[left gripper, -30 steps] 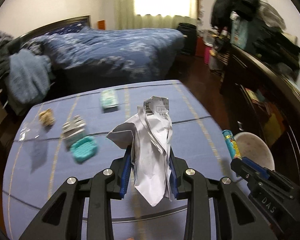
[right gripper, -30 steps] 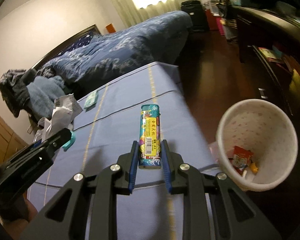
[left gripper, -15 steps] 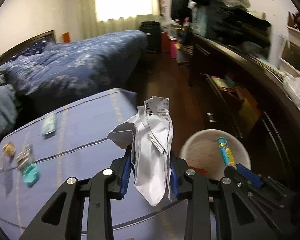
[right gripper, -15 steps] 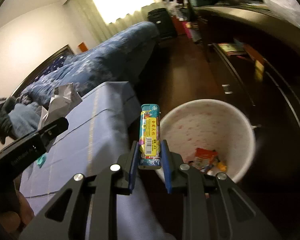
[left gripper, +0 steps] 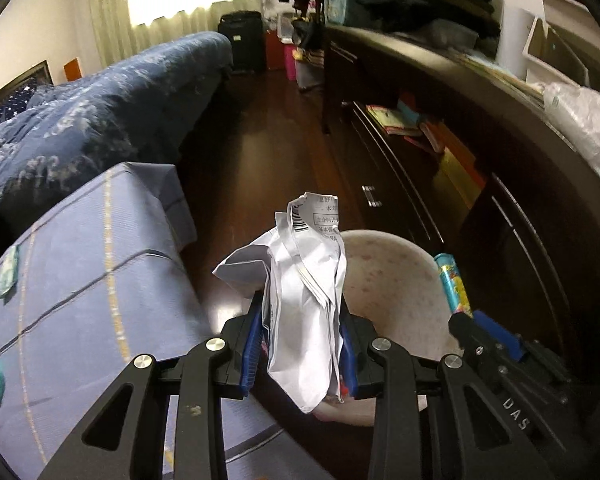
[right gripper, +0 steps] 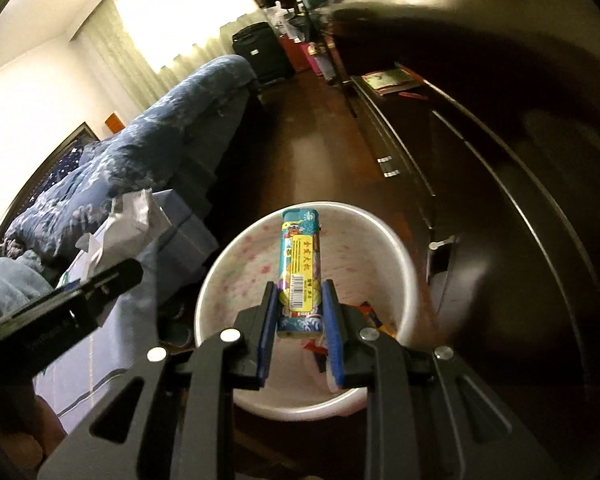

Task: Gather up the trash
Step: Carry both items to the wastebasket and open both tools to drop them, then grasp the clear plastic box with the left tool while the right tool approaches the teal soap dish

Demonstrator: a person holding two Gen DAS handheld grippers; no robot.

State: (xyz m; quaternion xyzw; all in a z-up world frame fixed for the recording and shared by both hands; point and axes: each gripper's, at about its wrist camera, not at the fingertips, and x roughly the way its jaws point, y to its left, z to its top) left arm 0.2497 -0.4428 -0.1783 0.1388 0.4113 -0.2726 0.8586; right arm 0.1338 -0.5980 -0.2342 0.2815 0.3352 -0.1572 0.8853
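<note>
My left gripper [left gripper: 300, 320] is shut on a crumpled white paper [left gripper: 304, 292], which hangs over the near rim of a white bin [left gripper: 396, 256] on the dark floor. My right gripper [right gripper: 300, 308] is shut on a colourful lighter [right gripper: 300, 268] and holds it above the bin's [right gripper: 396, 248] open mouth. Some wrappers [right gripper: 370, 314] lie at the bin's bottom. In the left wrist view the right gripper [left gripper: 466, 322] with the lighter [left gripper: 452, 284] shows over the bin's right side. The right wrist view has the left gripper's paper [right gripper: 130, 220] at its left.
A table with a blue striped cloth [left gripper: 80, 280] stands left of the bin; small bits of trash [left gripper: 8, 272] lie on it. A bed with a blue quilt [left gripper: 100, 112] is behind. A dark cabinet [left gripper: 440, 140] runs along the right, close to the bin.
Both grippers have swung from above the table to the right and down, to over the bin. Each still grips its item: paper in the left, lighter in the right.
</note>
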